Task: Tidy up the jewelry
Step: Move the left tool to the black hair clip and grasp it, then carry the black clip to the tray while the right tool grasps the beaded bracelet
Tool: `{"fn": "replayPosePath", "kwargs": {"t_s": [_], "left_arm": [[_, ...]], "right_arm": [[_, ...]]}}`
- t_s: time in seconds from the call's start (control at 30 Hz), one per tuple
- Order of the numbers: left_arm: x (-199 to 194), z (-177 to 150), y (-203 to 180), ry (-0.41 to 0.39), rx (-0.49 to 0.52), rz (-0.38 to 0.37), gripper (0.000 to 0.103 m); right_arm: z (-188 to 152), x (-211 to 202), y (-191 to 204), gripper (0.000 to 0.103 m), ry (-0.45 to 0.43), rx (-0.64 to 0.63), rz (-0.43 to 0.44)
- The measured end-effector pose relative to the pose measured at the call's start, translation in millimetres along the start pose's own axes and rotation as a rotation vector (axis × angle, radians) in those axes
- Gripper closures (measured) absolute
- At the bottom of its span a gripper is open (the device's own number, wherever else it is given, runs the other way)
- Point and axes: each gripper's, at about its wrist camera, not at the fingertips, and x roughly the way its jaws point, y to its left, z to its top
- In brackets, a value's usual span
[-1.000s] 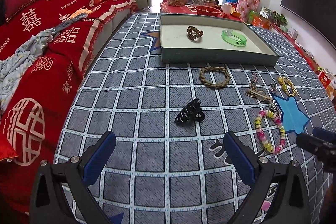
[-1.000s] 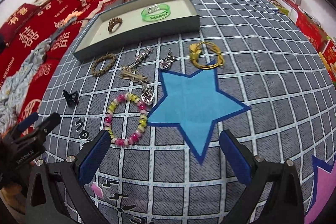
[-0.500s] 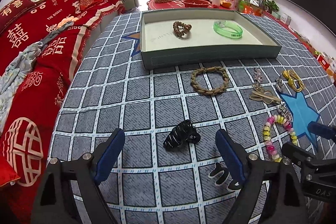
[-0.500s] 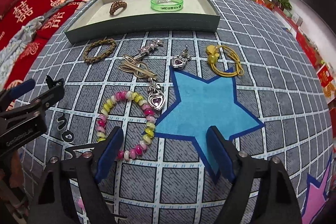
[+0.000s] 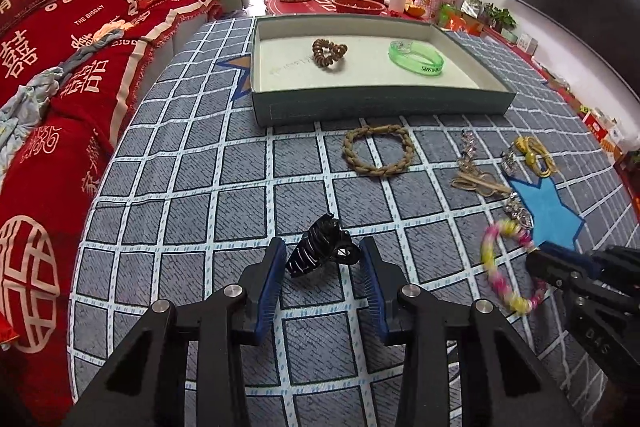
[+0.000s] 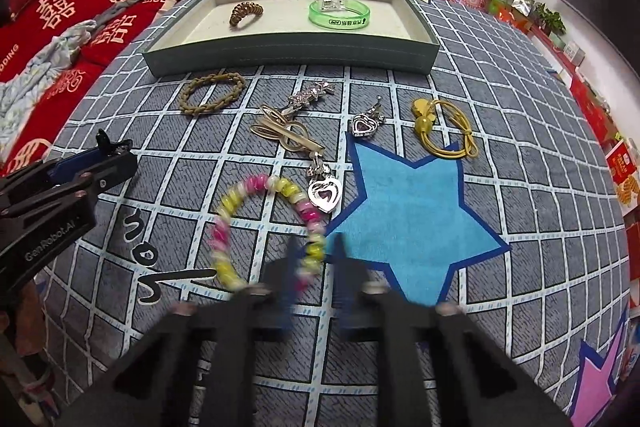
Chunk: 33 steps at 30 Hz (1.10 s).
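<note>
My left gripper (image 5: 322, 269): ribbed blue pads flank the glossy black claw clip (image 5: 320, 250), gaps both sides. My right gripper (image 6: 316, 267), blurred, pinches the pink-yellow beaded bracelet (image 6: 244, 195) near me. Beyond, braided tan band (image 5: 378, 150). Far: grey tray (image 5: 384, 105), translucent green bangle (image 6: 339, 13) marked "APP".

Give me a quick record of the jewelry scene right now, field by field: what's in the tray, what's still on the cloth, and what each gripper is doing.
tray: holds brown spiral hair tie and green bangle
loose on cloth: braided bracelet, gold hair clip, heart pendant, yellow cord tie, silver heart charm
left gripper: fingers either side of black claw clip, small gaps visible, not clamped
right gripper: blurred, closed around beaded bracelet
</note>
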Motion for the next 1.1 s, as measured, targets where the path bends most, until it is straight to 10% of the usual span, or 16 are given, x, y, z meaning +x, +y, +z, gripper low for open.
{"fn": "replayPosePath", "kwargs": {"t_s": [1.1], "left_arm": [[-64, 66, 8, -0.126, -0.045, -0.091, 0.052]], "right_arm": [[62, -66, -63, 0.093, -0.155, 0.115, 0.203]]}}
